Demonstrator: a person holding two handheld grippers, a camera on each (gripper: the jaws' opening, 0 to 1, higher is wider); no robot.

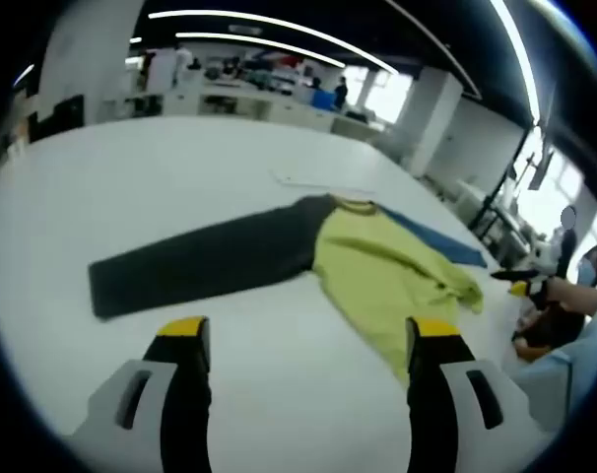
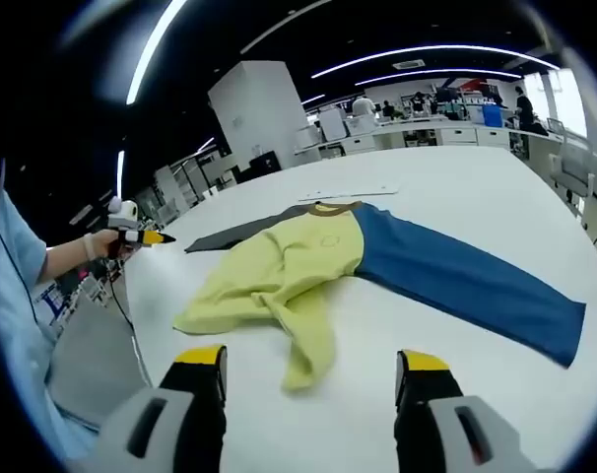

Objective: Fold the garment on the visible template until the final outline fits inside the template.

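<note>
A garment lies flat on the white table. Its yellow-green body is rumpled, one dark grey sleeve stretches left, and a blue sleeve shows behind. My left gripper hovers open over bare table, short of the garment. In the right gripper view the yellow body sits at centre, with the blue sleeve running right and the dark sleeve behind. My right gripper stands open just short of the crumpled hem. A thin pale sheet lies past the collar.
A person's hand holds the right gripper at the table's right edge, and the left gripper shows beside a light blue sleeve. Desks, shelves and people fill the far room. The table edge runs near the person.
</note>
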